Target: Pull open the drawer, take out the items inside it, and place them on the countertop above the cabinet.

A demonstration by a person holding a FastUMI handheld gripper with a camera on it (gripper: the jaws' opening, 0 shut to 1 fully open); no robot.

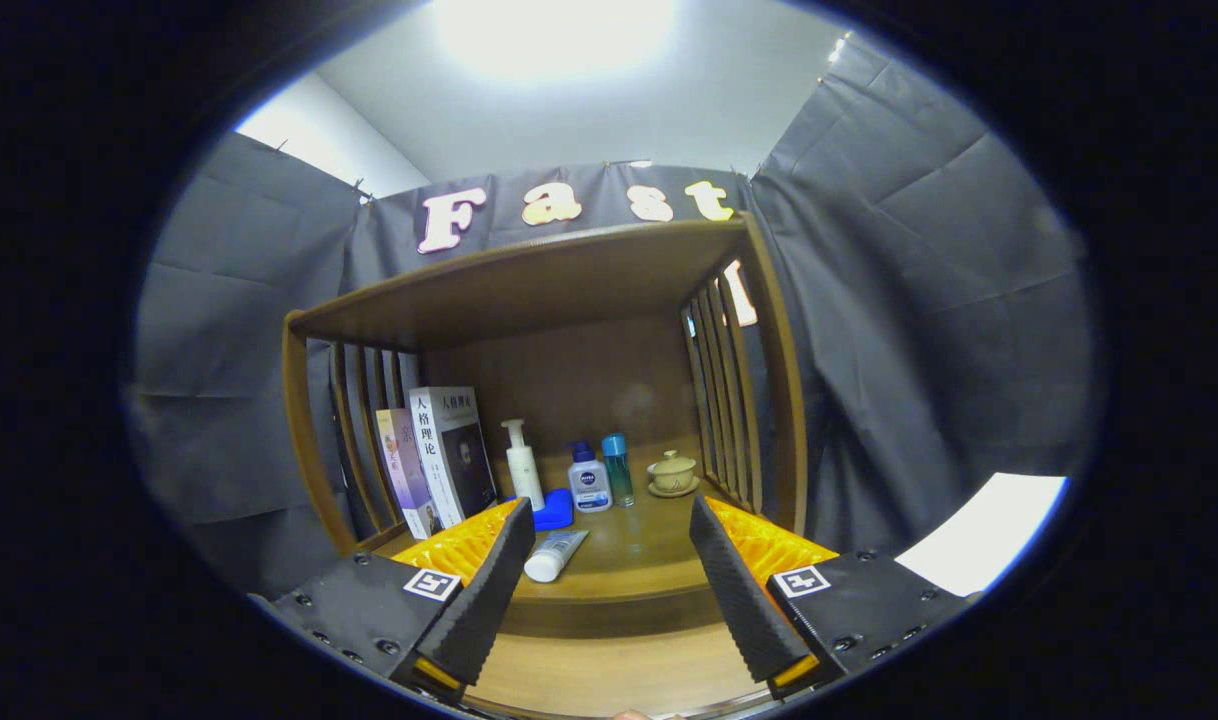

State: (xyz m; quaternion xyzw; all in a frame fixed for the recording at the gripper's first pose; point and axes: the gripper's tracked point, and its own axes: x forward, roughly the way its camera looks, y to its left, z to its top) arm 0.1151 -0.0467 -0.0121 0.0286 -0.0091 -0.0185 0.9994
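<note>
The wooden cabinet [559,290] stood straight ahead at twelve o'clock, an open-fronted frame with slatted sides and a flat top board, and its tabletop [659,545] carried everything. No drawer could be made out from this angle. The tool [604,585] hovered low at six o'clock, its fingers [479,590] spread wide apart and gripping nothing, with bare wood showing between them. At ten o'clock two books [439,470] leaned upright against the left slats; the taller white one bore printed characters down its spine, which I leave unread. Beside them at eleven o'clock stood a white pump bottle [522,465], touching a flat blue object [553,510] at its foot. A white and blue bottle [589,480] and a slim teal bottle [618,468] stood side by side near twelve o'clock. A small lidded cup on a saucer [673,473] sat at one o'clock by the right slats. A white tube [554,556] lay on its side just beyond the left finger. The tabletop's front edge and right half lay open.
</note>
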